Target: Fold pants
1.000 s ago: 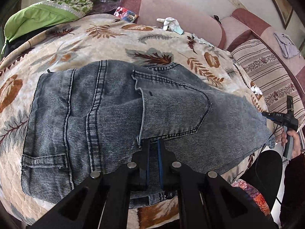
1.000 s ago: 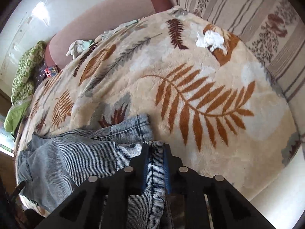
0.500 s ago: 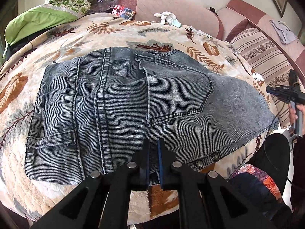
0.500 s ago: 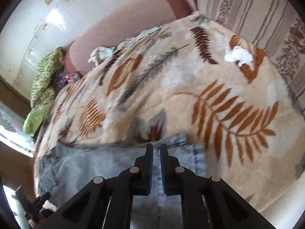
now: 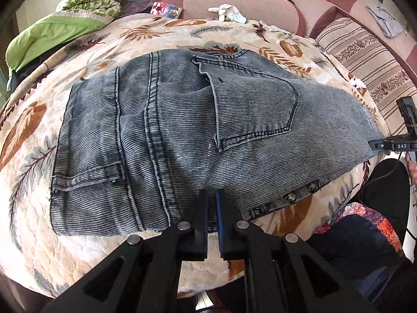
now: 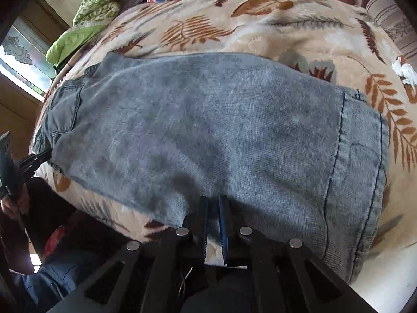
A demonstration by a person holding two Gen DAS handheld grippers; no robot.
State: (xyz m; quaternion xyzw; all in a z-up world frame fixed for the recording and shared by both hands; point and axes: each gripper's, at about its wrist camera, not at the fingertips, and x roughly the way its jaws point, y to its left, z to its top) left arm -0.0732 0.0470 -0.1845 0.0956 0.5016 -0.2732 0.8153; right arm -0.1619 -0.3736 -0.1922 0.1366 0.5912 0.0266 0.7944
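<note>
Leaf-print blanket (image 5: 260, 31) and green pillow (image 5: 52, 34) beyond jaws; both grippers' jaws nearly closed, pinching jeans (image 5: 182, 135) near edge.

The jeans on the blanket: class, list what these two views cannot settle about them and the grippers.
- Left wrist view: the jeans edge near the left gripper is hidden behind its fingers; grip unclear.
- Right wrist view: the right gripper likewise covers the edge.
- Both views: anything beneath the jeans is hidden by the denim.
- Left wrist view: the packet print is too small.
</note>
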